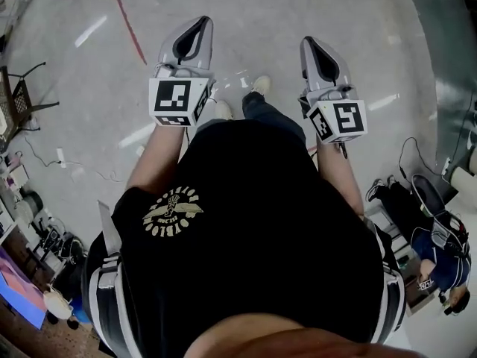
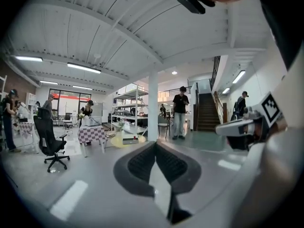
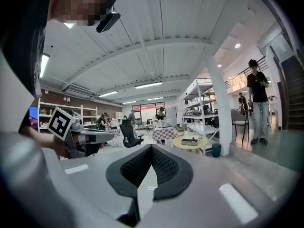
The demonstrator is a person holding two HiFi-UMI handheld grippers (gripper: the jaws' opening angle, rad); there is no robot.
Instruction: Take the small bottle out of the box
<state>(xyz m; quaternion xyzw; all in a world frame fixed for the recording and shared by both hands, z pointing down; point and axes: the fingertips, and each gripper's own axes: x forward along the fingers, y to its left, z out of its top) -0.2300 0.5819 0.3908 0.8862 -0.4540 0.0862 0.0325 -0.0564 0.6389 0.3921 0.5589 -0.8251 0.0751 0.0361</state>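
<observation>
No box or small bottle can be made out in any view. I stand on a grey floor and hold both grippers out level in front of me. My left gripper [image 1: 200,22] is shut with nothing between its jaws; its pads meet at the left gripper [image 2: 155,145] centre in its own view. The right gripper [image 1: 308,42] is shut and empty too, its pads closed together at the right gripper [image 3: 152,149] middle. Each gripper shows at the edge of the other's view: the right one [image 2: 237,127] and the left one [image 3: 90,137].
A black office chair [image 2: 51,144], a checkered table [image 2: 92,134], a round yellow table [image 2: 128,140], a white column [image 2: 153,106], shelving and stairs [image 2: 207,113] stand ahead, with several people around. A red line [image 1: 127,21] crosses the floor. A seated person [image 1: 440,267] is at my right.
</observation>
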